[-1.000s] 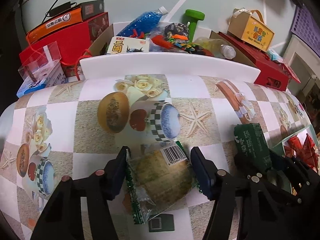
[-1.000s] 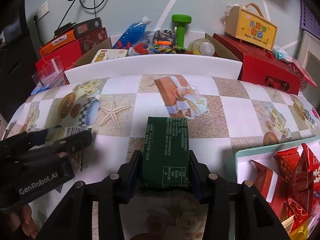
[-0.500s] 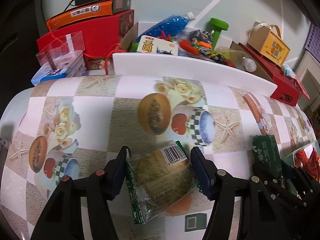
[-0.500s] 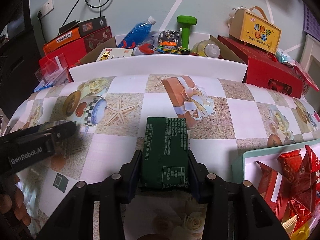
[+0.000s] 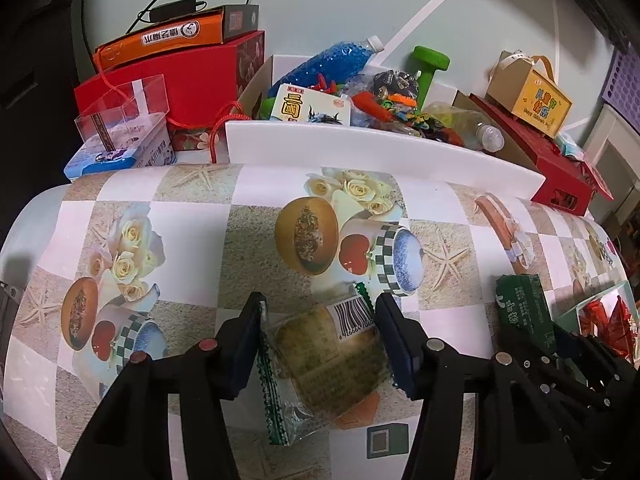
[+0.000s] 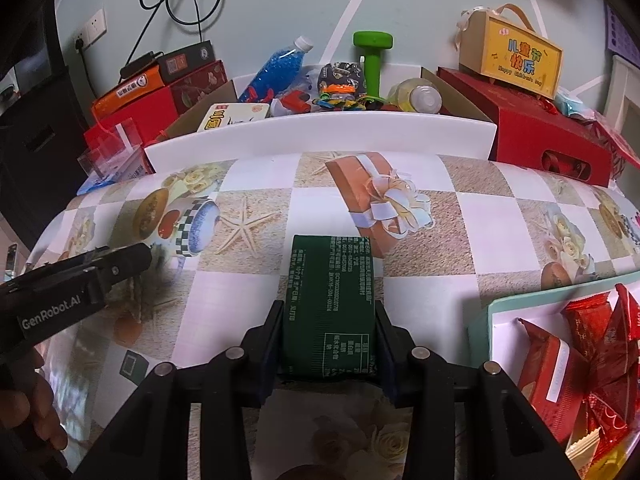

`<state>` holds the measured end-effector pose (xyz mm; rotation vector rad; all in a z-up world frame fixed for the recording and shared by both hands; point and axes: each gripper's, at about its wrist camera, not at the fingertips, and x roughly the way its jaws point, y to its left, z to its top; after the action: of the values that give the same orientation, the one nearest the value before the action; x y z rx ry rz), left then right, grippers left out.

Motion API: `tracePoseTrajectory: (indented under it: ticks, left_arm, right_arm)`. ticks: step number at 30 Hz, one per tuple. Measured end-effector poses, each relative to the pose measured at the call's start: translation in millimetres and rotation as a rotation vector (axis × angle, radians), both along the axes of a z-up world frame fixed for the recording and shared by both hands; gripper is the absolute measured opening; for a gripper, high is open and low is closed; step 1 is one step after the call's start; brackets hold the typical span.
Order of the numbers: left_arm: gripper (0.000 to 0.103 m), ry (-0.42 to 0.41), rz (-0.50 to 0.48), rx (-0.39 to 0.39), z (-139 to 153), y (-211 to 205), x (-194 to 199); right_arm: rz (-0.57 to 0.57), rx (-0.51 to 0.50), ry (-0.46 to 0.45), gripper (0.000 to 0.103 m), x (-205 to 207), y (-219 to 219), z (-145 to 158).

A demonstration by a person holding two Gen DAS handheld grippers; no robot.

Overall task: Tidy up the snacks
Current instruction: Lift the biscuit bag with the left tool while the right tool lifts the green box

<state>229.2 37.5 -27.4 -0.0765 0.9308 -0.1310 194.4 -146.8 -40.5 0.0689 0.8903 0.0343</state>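
Green pack (image 6: 330,304) gripped in my right claw (image 6: 328,344); left claw (image 5: 318,344) closing around clear-wrapped cake (image 5: 320,360); bare worktop (image 5: 192,248) ahead, white rim (image 5: 360,148) beyond.

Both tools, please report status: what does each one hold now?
Left tool closing on clear cake packet. Right tool shut on green packet. Path clear.
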Motion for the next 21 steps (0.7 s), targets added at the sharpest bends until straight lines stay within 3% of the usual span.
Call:
tracePoseTrajectory:
  ticks: [3, 21]
  left_arm:
    - [0.052, -0.012, -0.002, -0.005, 5, 1, -1]
    - [0.052, -0.091, -0.007, -0.052, 33, 10, -15]
  right_arm:
    - [-0.004, 0.007, -0.010, 0.043, -1, -2, 3]
    - [-0.013, 0.036, -0.072, 0.043, -11, -7, 28]
